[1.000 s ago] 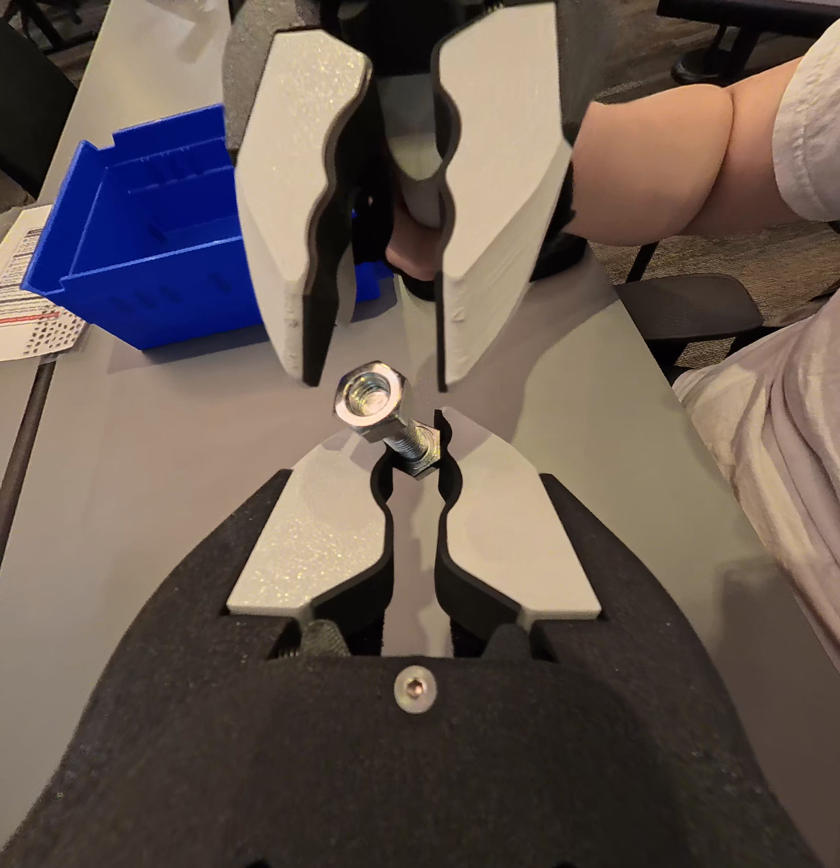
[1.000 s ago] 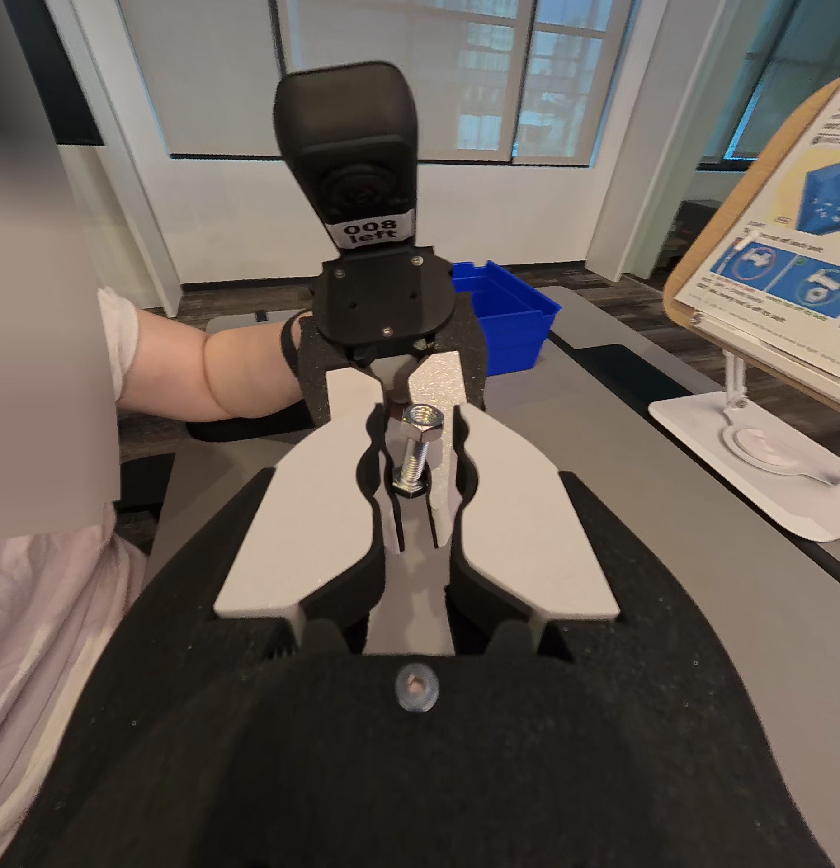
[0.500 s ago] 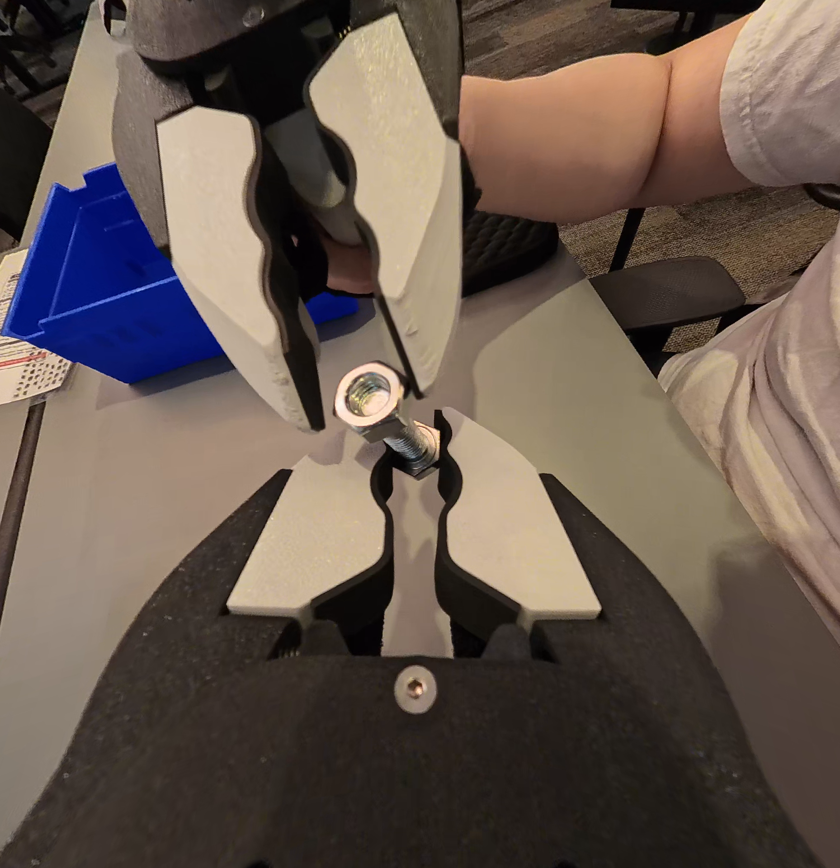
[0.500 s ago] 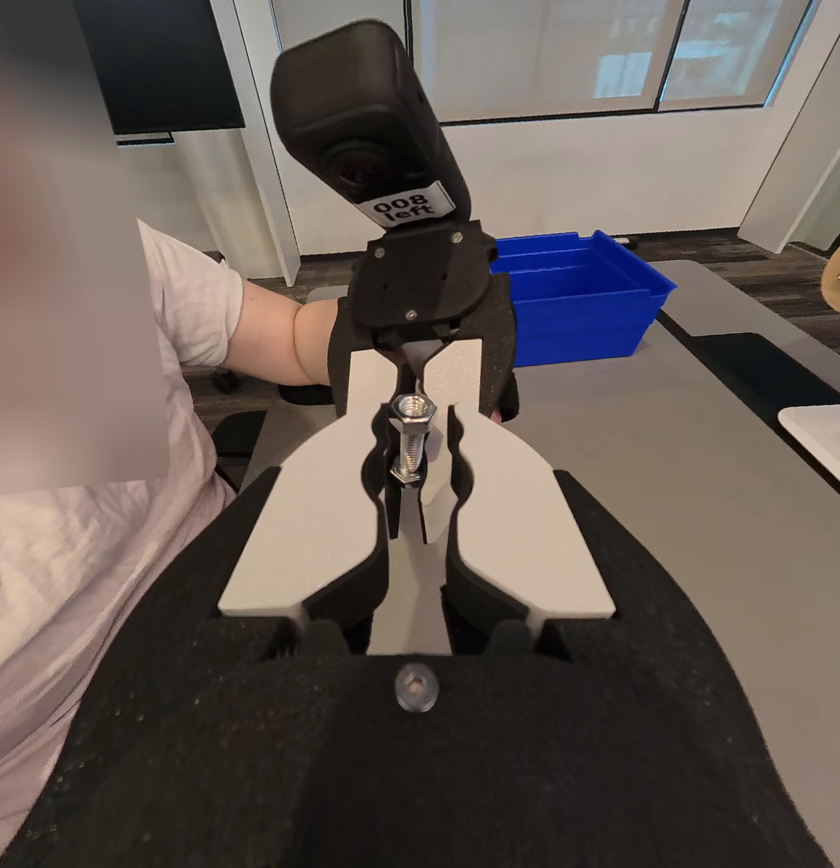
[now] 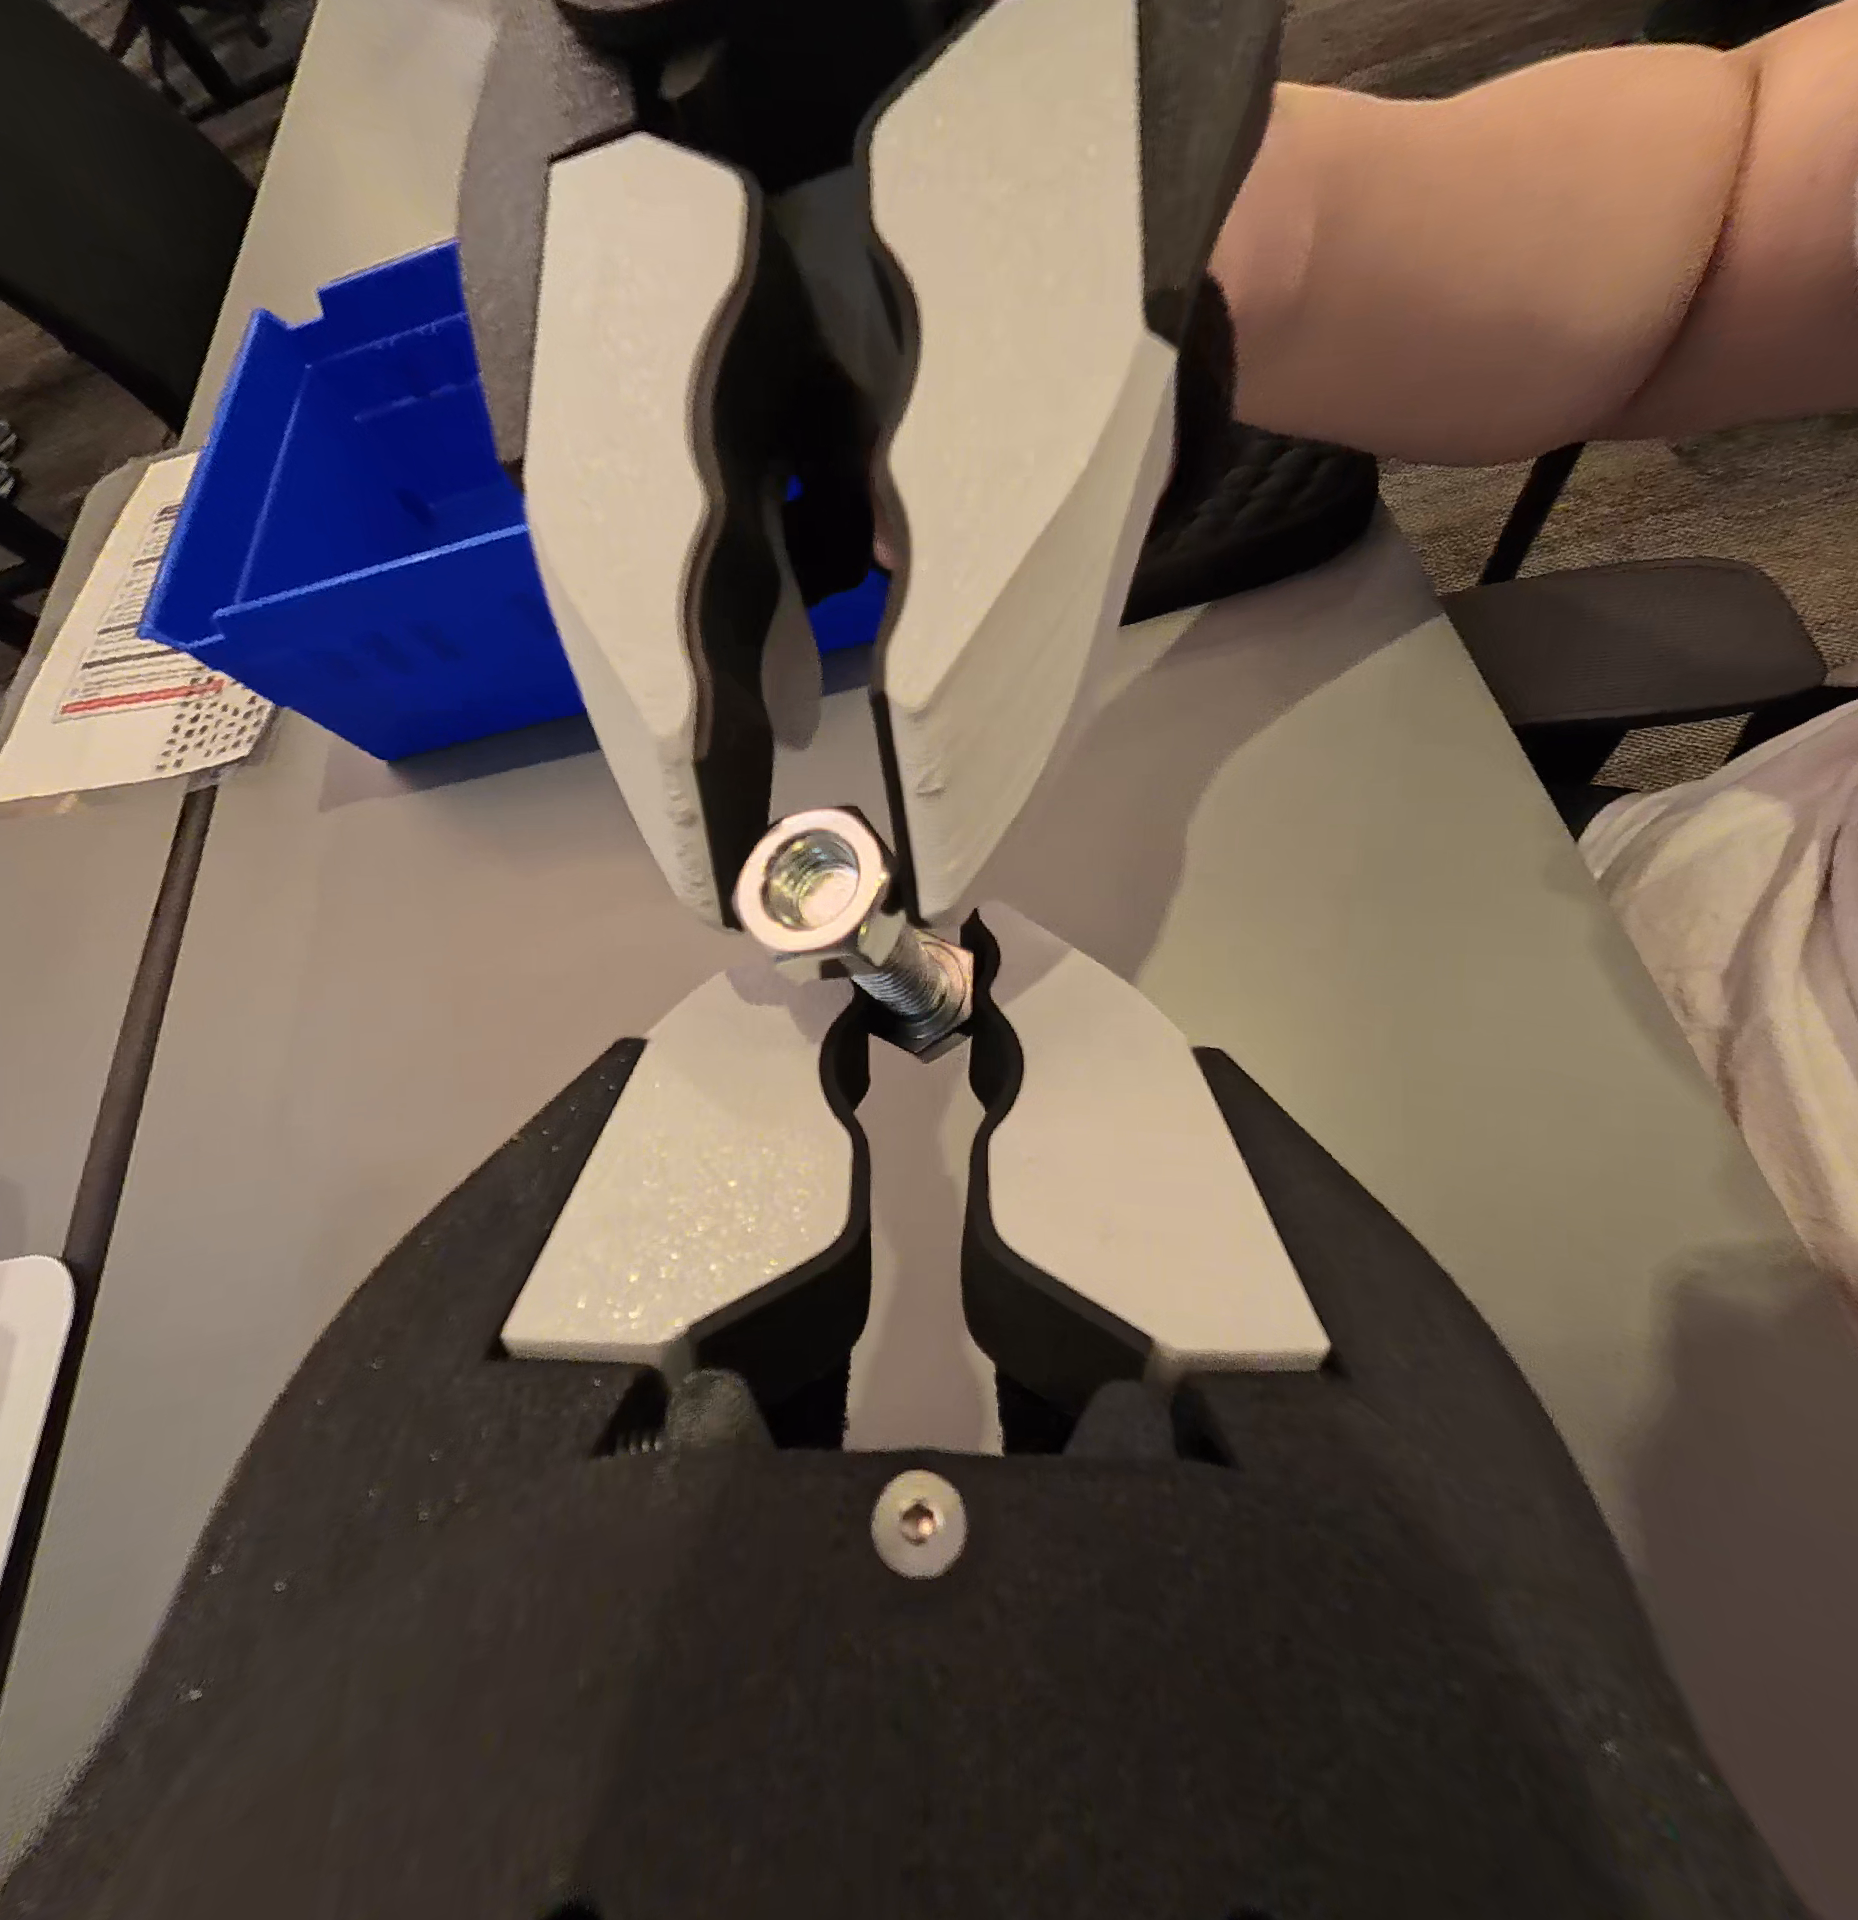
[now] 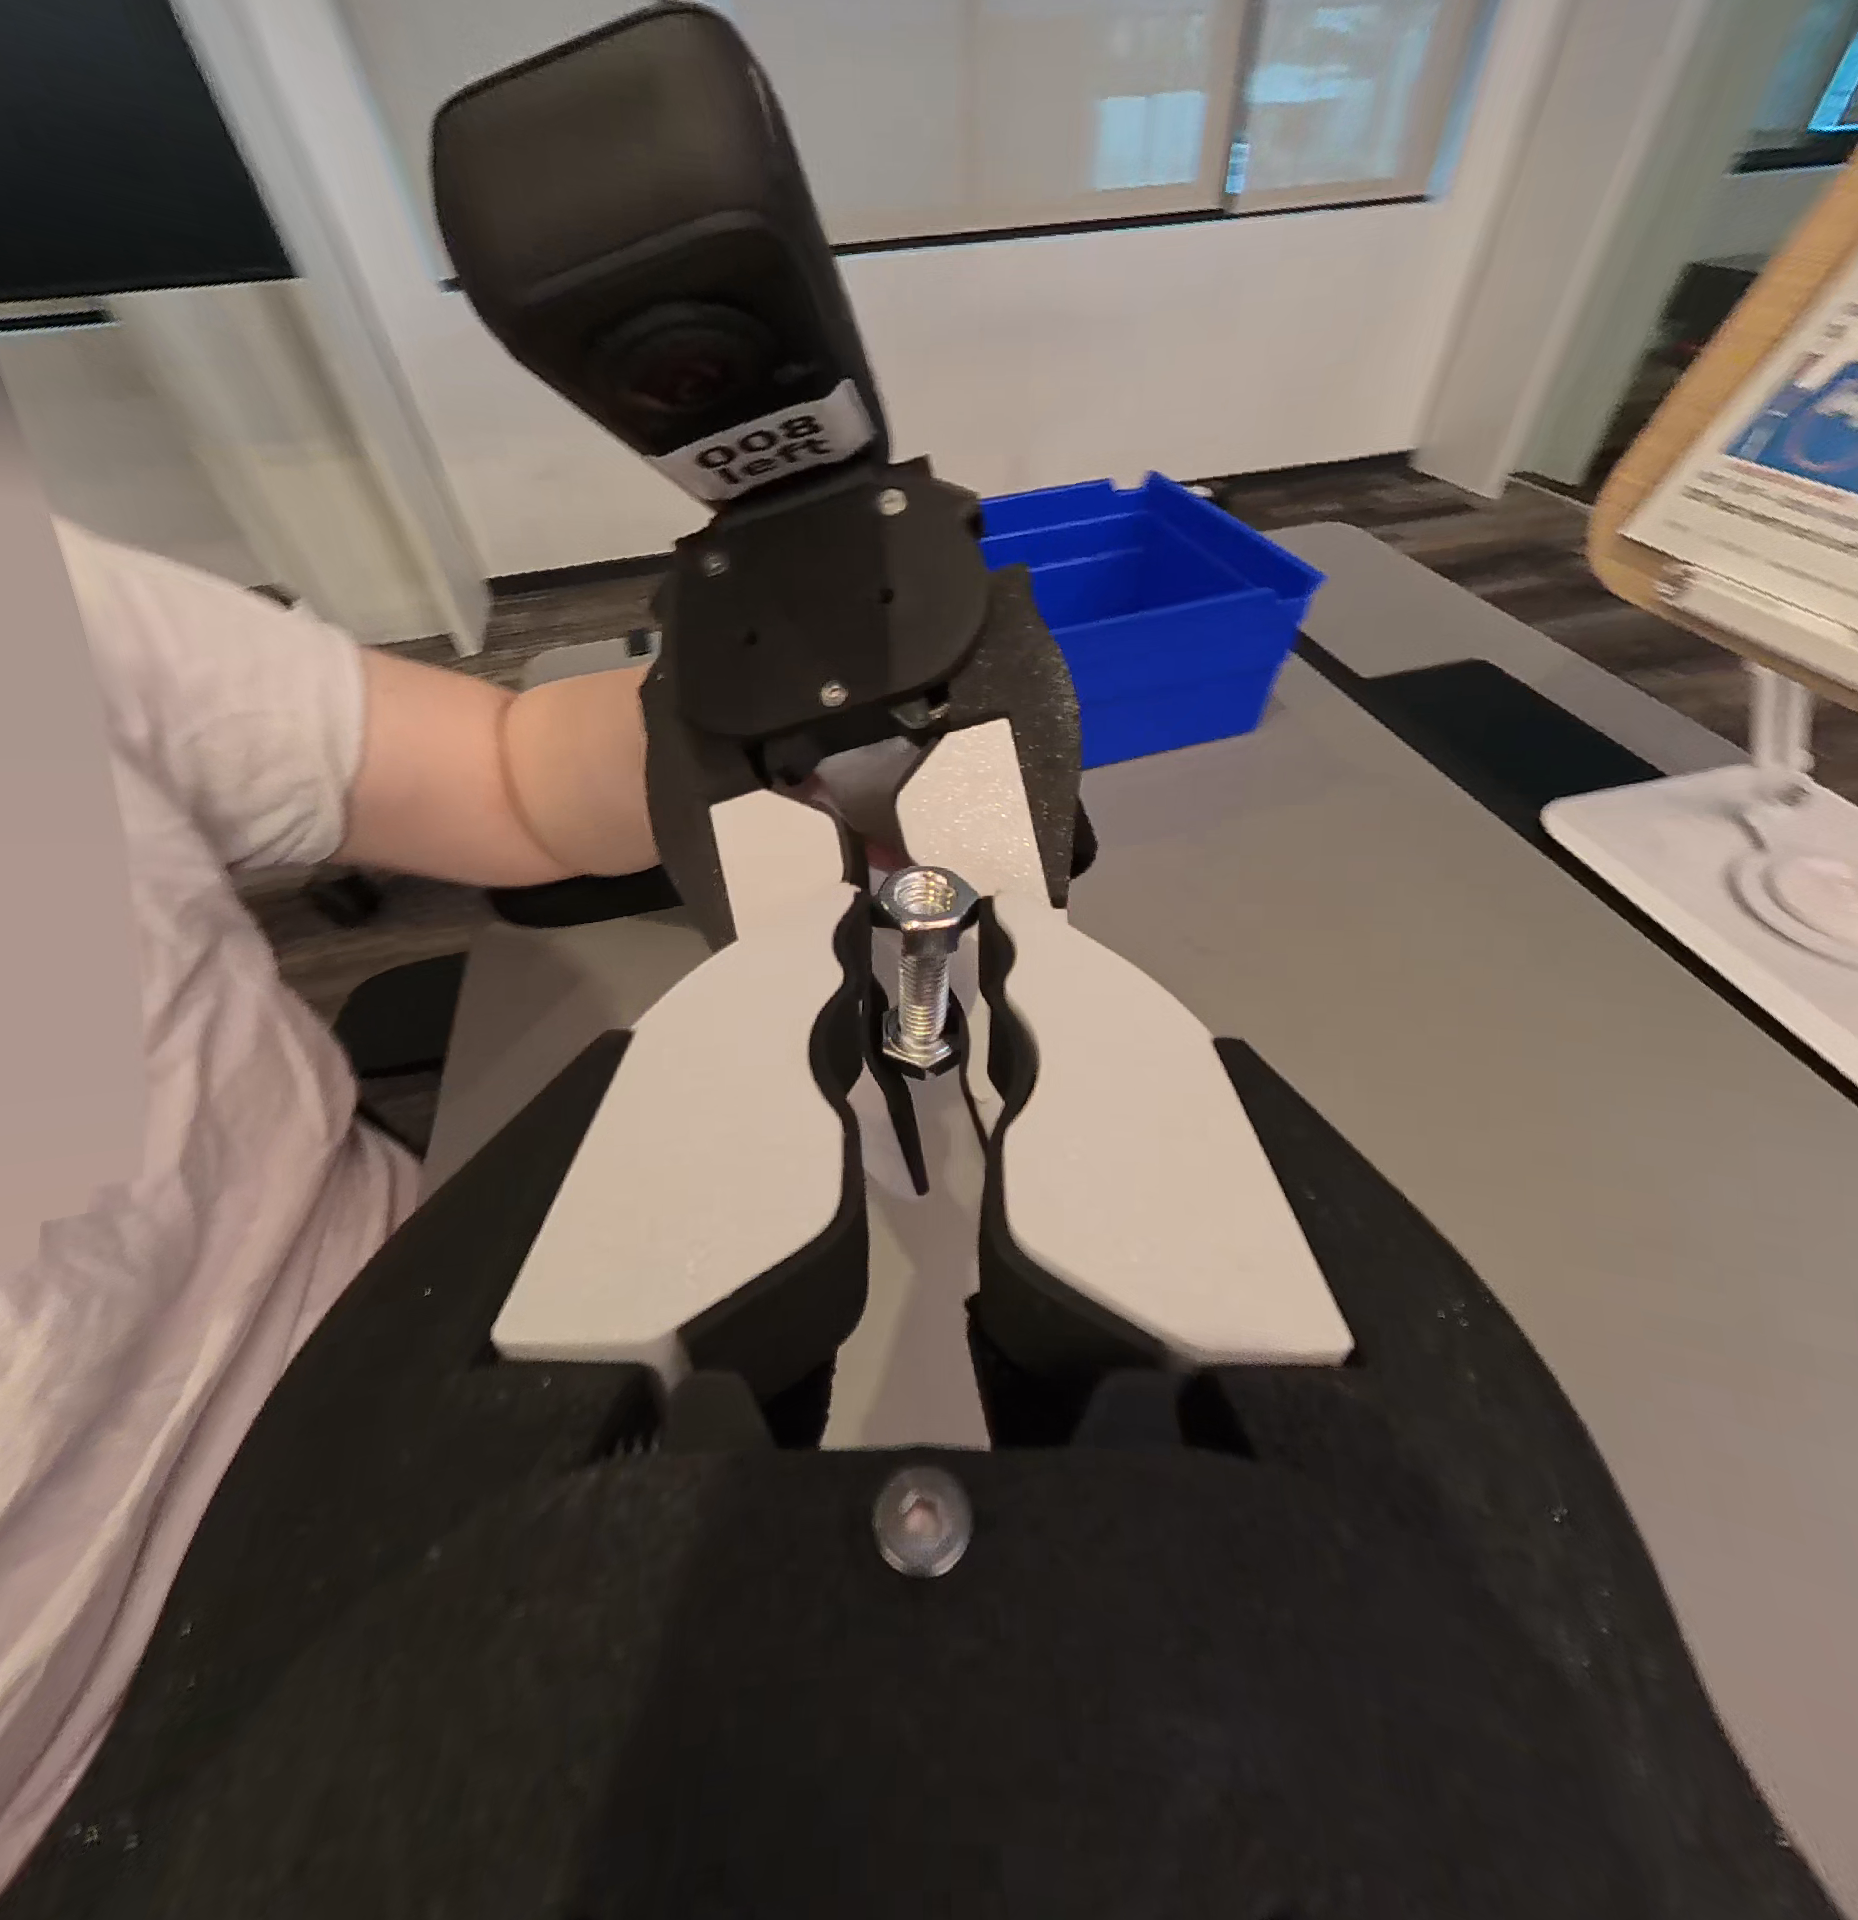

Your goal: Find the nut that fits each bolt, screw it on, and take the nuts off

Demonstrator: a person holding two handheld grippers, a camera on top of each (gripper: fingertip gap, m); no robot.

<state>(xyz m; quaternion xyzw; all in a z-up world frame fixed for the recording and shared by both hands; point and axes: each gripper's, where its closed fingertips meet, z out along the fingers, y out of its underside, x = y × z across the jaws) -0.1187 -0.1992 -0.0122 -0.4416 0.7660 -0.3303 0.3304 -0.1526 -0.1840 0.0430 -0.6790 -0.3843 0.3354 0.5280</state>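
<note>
Right now one bolt (image 5: 904,977) and one nut (image 5: 813,894) are in hand, held in the air above the grey desk (image 5: 1372,935). The left claw (image 5: 920,1003) is narrowed onto the bolt's hex head at its tips, with the threaded shaft rising up and away from it, tilted a little to the left. The nut sits at the very far end of that thread, and a stretch of bare thread shows between it and the head.

The right claw (image 6: 925,930) reaches in from the opposite side. It is drawn narrow, with its tips on either side of the nut, and in the left wrist view they seem to touch the nut on both sides.

Judging by where the nut sits, this pair is matched, but the turning is at its outer end. Either the nut has only just caught the thread, or it is nearly off; the pictures do not settle which.

A blue bin (image 5: 385,582) stands at the far left of the desk. No other bolts or nuts show, so I cannot tell how many pairs are left.
</note>
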